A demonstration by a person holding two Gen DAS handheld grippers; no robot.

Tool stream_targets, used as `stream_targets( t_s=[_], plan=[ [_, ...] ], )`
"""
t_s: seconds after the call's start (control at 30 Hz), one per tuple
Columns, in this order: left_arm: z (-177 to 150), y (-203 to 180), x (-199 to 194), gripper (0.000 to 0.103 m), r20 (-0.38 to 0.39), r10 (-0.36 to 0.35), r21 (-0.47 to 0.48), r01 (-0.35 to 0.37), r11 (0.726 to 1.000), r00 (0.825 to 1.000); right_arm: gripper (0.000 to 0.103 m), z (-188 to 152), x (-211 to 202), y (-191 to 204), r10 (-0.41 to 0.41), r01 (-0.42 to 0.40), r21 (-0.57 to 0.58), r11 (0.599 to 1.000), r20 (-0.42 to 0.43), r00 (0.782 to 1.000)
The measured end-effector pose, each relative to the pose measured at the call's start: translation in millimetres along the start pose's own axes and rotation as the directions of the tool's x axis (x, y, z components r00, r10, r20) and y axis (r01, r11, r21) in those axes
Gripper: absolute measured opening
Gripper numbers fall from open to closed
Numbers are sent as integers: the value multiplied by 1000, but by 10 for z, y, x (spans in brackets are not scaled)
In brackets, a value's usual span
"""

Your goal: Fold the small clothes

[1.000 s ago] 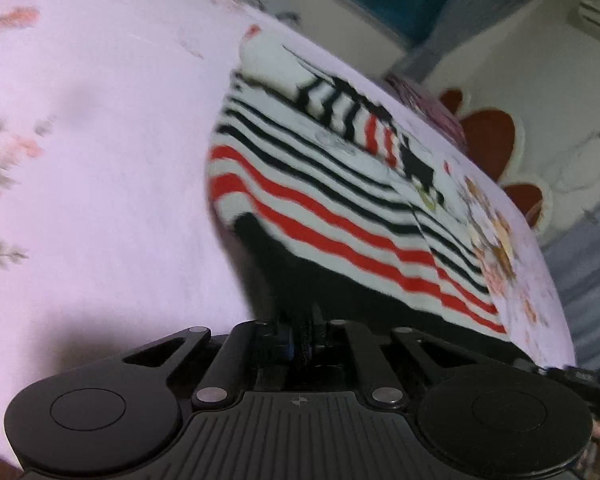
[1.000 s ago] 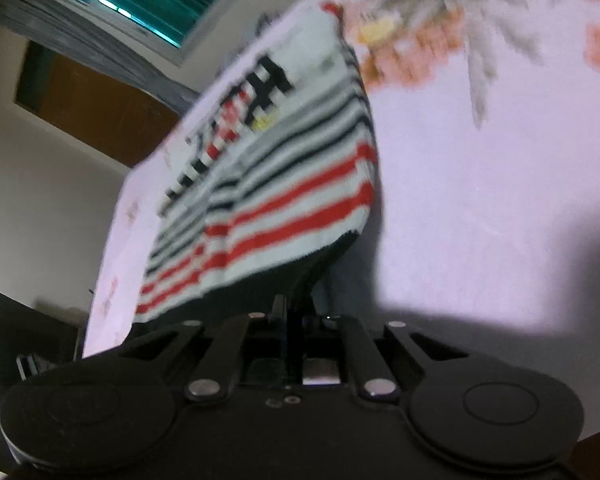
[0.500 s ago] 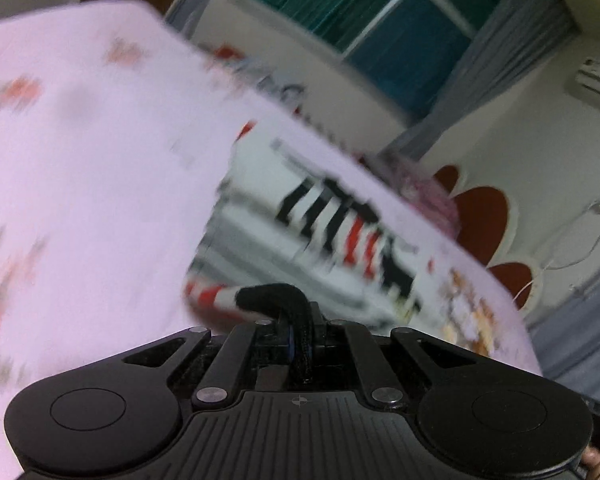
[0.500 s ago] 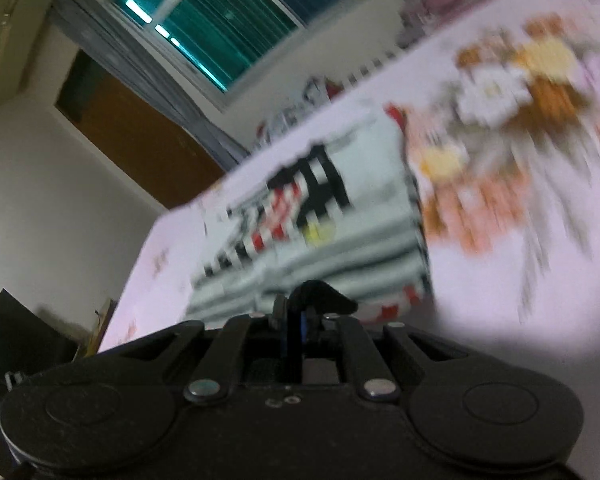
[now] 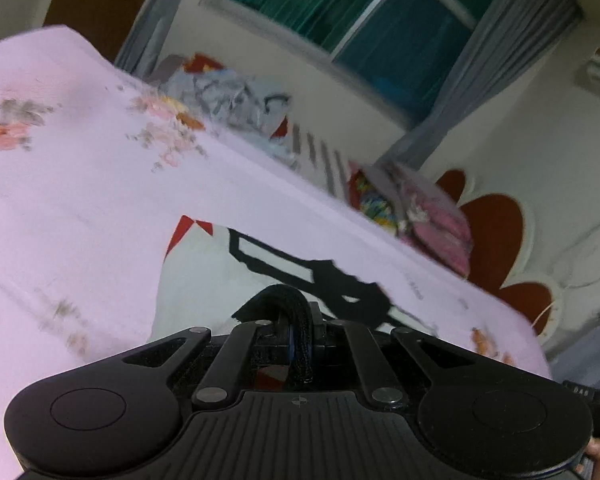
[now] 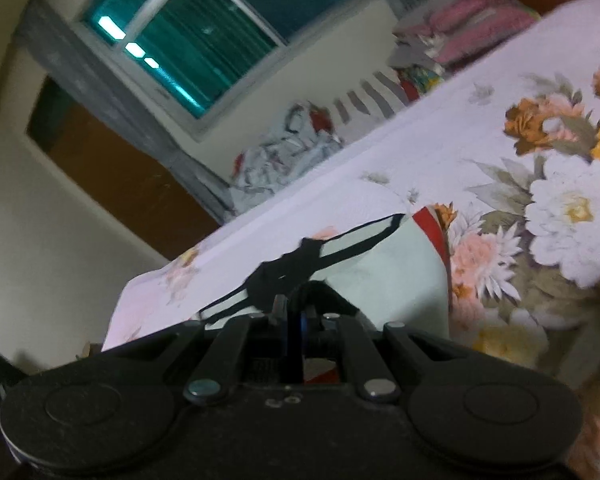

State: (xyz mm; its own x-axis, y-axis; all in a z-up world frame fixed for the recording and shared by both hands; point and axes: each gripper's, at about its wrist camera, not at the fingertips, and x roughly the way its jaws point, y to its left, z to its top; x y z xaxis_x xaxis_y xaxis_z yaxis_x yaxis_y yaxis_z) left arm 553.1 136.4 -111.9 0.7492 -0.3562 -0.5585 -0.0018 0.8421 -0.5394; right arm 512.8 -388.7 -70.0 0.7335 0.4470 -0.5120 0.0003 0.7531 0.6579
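- The left gripper (image 5: 298, 322) is clamped tight on the black hem of the small sweater (image 5: 204, 272); you can see the dark knitted edge bunched over its closed jaws.
- The right gripper (image 6: 296, 312) is pinched just as tight on the same black hem, further along it.
- A second ago the sweater lay spread on the bed (image 5: 80, 208), its red and black stripes facing up. Both hands have since swept the hem up and over toward the collar end.
- Now only the white upper part shows, with its black pattern (image 5: 300, 272) and a sliver of red trim (image 5: 184, 230) at the far edge; the striped lower half is out of sight beneath the grippers.
- So the bottom-to-top fold looks nearly carried through. I'd judge the next thing is to lay the hem down near the collar and let go.
- The views are blurred, so how squarely the edges line up I can't say.
- A heap of other clothes (image 5: 228, 96) waits at the far side of the bed.
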Motion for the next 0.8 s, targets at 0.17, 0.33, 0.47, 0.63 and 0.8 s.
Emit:
stream_targets(
  t_s=[0.17,0.33,0.47,0.63,0.8],
  plan=[
    [179,87,636,5,-83,42,17,-41,999,996,6,169,617,-285,-44,50,79,996,-68,997],
    [247,174,1071,5,-164,30,44,-24,999,986,6,249,996,-454,-72,82,89,993,-106,992],
    [279,181,1214,5,-138,-6,56,14,998,990,11,288,1187,-565,-52,68,123,990,-124,991],
    [327,199,1431,7,-128,-40,33,44,998,991,21,379,1291,-592,-55,65,145,987,-68,996],
    [370,191,1361,73,-69,-31,24,33,999,997,32,508,1216,-598,-68,65,152,986,18,998]
  ],
)
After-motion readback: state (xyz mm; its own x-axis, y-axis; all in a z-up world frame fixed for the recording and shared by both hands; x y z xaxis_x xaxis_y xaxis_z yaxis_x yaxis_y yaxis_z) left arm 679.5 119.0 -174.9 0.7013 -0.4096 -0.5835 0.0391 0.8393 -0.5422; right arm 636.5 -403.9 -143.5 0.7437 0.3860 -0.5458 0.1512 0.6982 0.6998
